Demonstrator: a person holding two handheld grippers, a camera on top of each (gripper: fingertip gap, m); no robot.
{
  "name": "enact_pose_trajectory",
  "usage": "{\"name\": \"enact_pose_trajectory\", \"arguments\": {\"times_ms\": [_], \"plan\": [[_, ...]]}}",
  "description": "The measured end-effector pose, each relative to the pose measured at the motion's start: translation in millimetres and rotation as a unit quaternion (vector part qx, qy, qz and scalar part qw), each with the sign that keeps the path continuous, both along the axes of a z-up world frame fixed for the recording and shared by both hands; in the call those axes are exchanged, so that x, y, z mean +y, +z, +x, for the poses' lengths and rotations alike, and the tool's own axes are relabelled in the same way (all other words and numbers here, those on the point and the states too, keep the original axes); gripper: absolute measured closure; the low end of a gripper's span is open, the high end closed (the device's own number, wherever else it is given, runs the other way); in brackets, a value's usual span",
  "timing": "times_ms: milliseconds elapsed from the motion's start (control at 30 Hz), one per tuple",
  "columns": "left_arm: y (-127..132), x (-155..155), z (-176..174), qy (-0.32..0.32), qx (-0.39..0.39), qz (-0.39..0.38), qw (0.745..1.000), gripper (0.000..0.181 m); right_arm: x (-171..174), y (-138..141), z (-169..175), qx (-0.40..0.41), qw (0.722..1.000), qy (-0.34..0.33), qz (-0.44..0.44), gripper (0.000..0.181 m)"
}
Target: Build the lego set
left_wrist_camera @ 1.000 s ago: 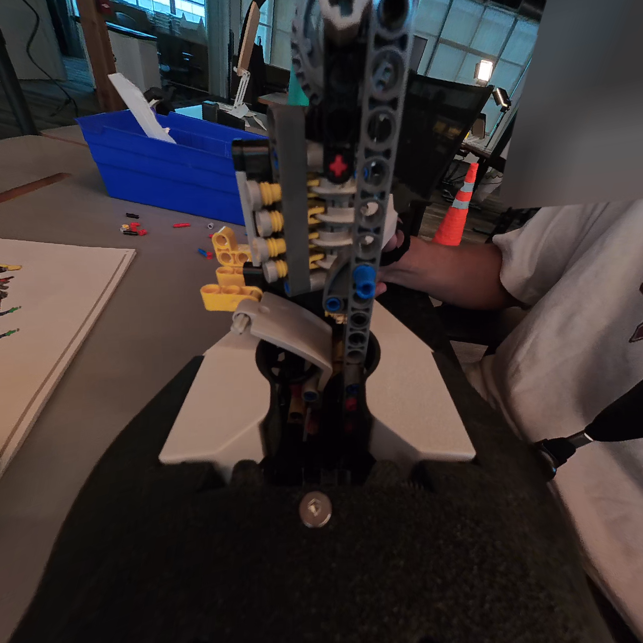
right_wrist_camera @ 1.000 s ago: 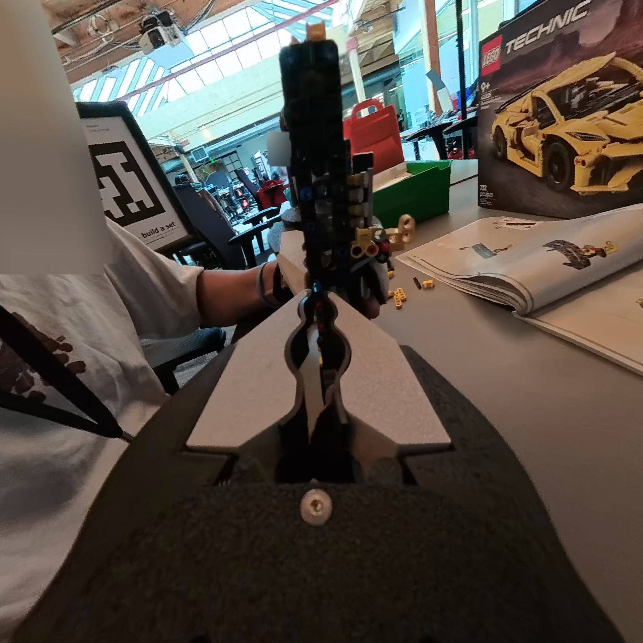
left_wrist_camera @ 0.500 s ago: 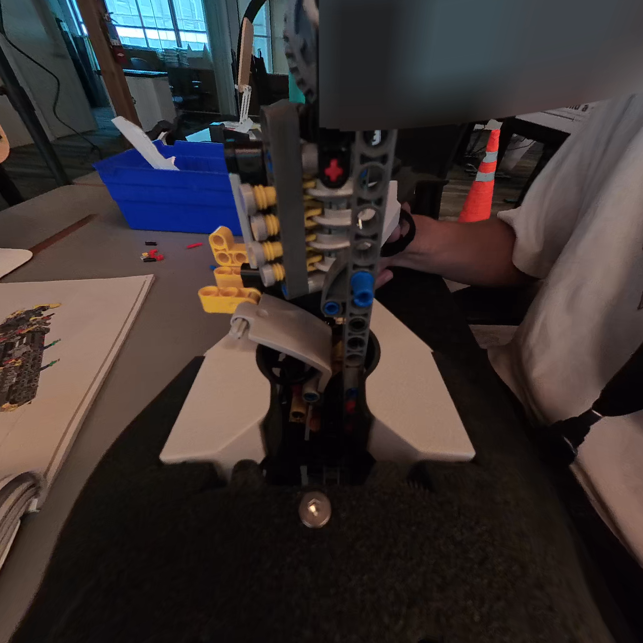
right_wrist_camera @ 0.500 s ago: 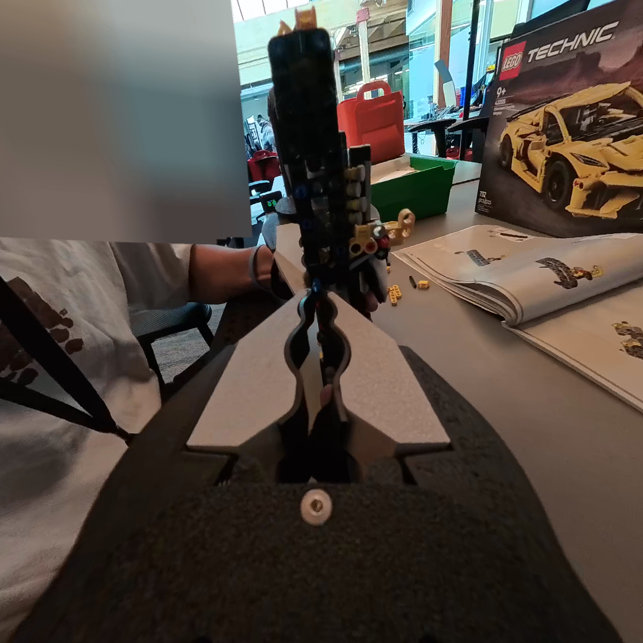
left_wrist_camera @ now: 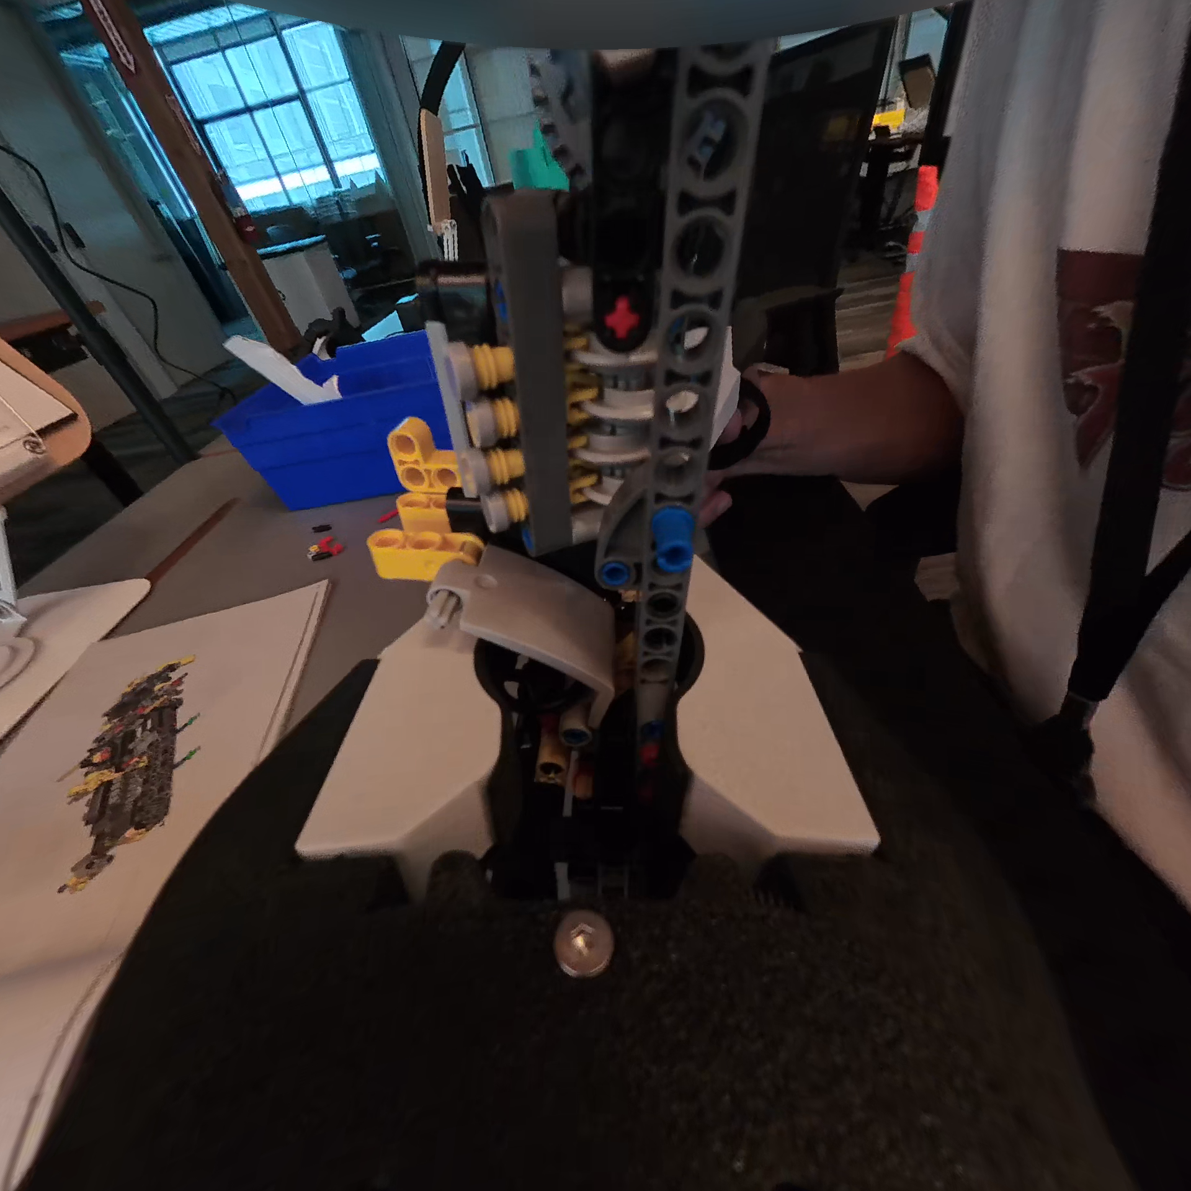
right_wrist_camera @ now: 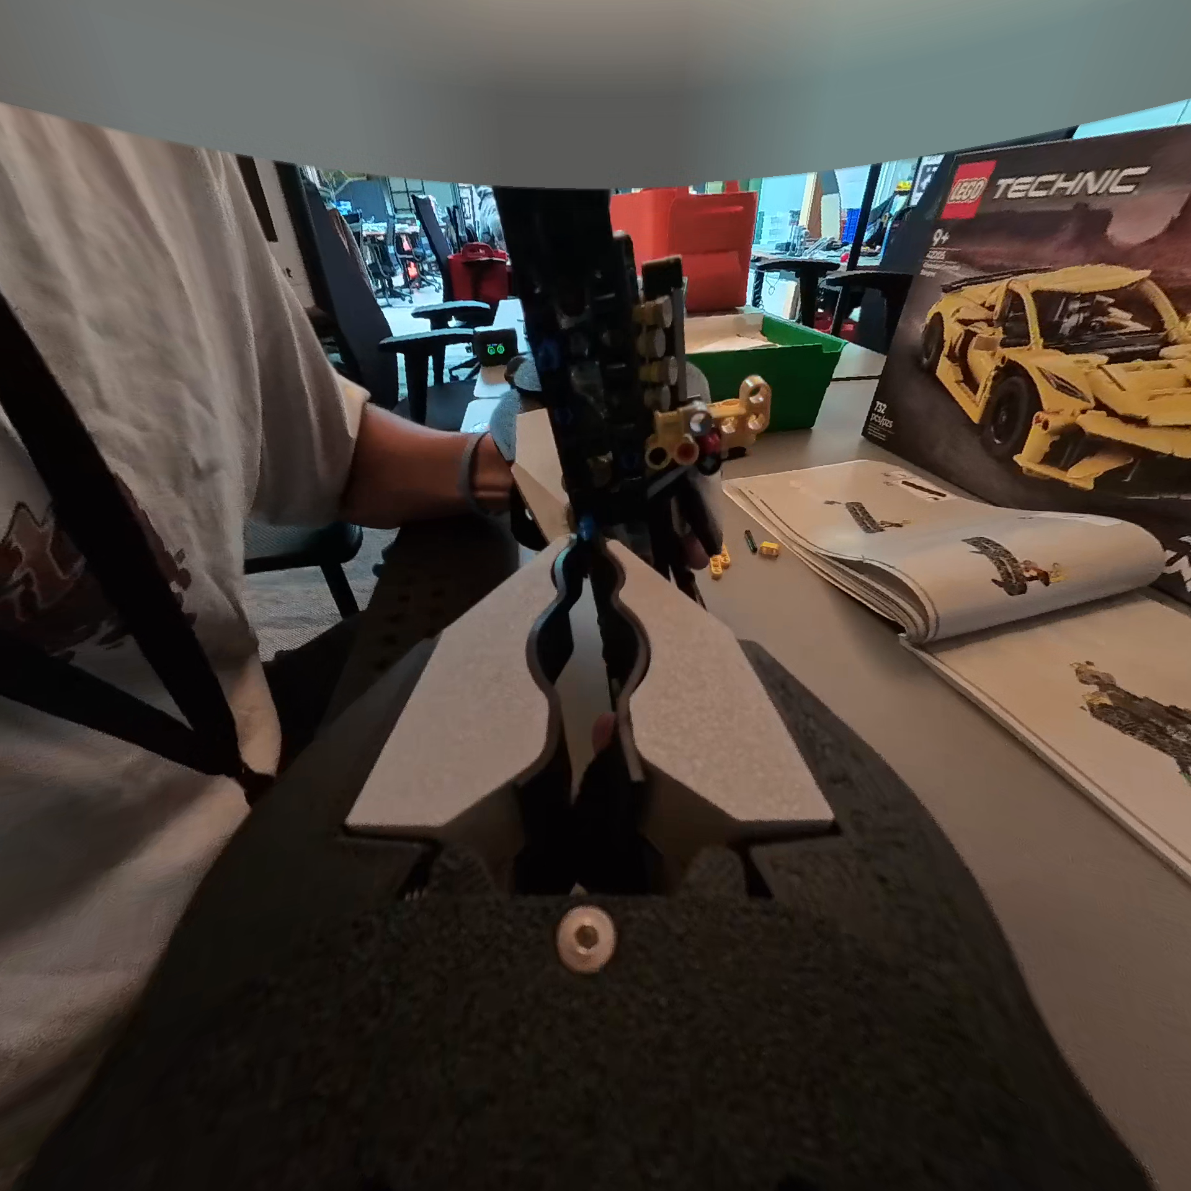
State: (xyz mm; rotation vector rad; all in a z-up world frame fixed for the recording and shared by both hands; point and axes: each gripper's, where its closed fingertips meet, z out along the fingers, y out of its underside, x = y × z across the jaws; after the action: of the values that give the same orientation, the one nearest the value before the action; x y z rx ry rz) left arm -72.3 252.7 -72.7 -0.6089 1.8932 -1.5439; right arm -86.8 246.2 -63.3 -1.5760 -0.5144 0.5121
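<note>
The left hand-held gripper (left_wrist_camera: 590, 651) squeezes a tall lego build (left_wrist_camera: 599, 412) that stands up between its fingers. An open instruction book (left_wrist_camera: 148, 728) lies on the bench (left_wrist_camera: 213, 567), near a blue bin (left_wrist_camera: 348, 425).

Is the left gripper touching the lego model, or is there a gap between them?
Touching. In the left wrist view, the left gripper is closed on the lower end of the lego model, whose parts sit wedged between both fingers with no gap.

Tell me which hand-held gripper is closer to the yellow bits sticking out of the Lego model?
Left. The left hand-held gripper clamps the Lego model just under the yellow bits; the right hand-held gripper grips it farther from them.
</note>
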Motion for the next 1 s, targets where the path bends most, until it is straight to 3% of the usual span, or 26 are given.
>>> {"name": "enact_pose_trajectory", "arguments": {"times_ms": [267, 367, 600, 767, 867, 933, 1000], "plan": [[-5.5, 1.8, 4.1, 0.021, -0.023, 0.042, 0.999, 0.137, 1.3, -7.3, 4.1, -0.024, 1.000, -0.014, -0.005, 0.179], [3.6, -4.6, 0.8, 0.002, -0.031, 0.002, 1.000, 0.137, -3.0, 2.9, -0.8, 0.003, 1.000, -0.002, 0.017, 0.179], [5.4, -2.5, -0.3, 0.008, -0.047, 0.005, 0.999, 0.137, -0.6, 4.6, -2.7, 0.000, 1.000, -0.010, 0.023, 0.179], [-2.5, -0.4, 1.2, 0.024, -0.074, 0.062, 0.995, 0.137, 0.4, -6.9, -1.2, -0.022, 0.999, -0.022, 0.010, 0.179], [-3.6, 6.0, 10.5, 0.058, -0.161, 0.169, 0.971, 0.136, 3.7, -13.2, 8.1, -0.016, 0.999, -0.037, 0.005, 0.177], [-11.8, 11.9, 18.9, 0.081, -0.198, 0.270, 0.939, 0.136, 8.6, -28.7, 20.1, -0.050, 0.996, -0.071, -0.012, 0.177], [-12.2, 13.0, 22.2, 0.096, -0.240, 0.312, 0.914, 0.137, 9.6, -32.2, 24.4, -0.054, 0.995, -0.078, -0.019, 0.176]]}}
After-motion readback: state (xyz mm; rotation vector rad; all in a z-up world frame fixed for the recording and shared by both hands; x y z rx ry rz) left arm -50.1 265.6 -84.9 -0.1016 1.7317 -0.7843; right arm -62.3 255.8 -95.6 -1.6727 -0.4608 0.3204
